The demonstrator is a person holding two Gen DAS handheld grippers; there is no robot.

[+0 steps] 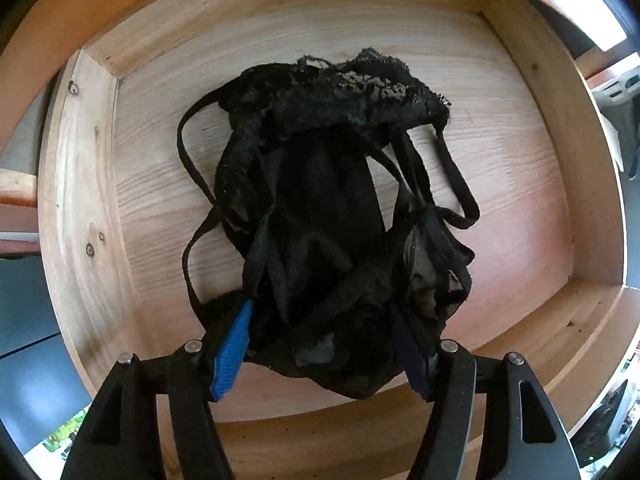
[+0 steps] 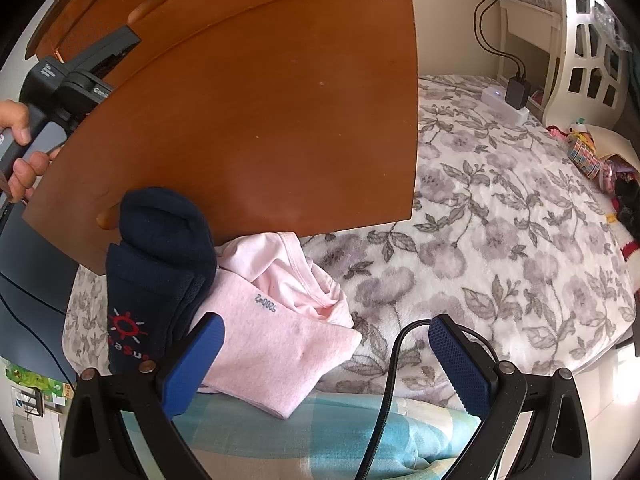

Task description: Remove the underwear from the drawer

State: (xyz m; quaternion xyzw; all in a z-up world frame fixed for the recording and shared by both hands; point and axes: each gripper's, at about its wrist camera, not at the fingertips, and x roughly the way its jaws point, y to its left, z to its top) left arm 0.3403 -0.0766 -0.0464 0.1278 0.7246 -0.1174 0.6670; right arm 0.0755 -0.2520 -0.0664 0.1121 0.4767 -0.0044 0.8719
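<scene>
A tangle of black lace underwear (image 1: 316, 200) lies in the middle of the pale wooden drawer (image 1: 500, 152). My left gripper (image 1: 320, 306) points straight down into the drawer. Its jaws stand apart, astride the near end of the pile, with black fabric between the blue pads (image 1: 234, 344). I see no squeeze on the cloth. In the right wrist view the drawer's brown front (image 2: 260, 120) fills the upper left. Behind it a hand (image 2: 24, 164) holds the left gripper's body. My right gripper (image 2: 325, 322) hangs open over the bed, holding nothing.
A pink garment (image 2: 276, 332) and dark blue socks (image 2: 160, 256) lie on the floral blanket (image 2: 500, 240) below the drawer front. A black cable (image 2: 394, 380) crosses near the right finger. A white headboard (image 2: 592, 40), a charger and small items sit at the far right.
</scene>
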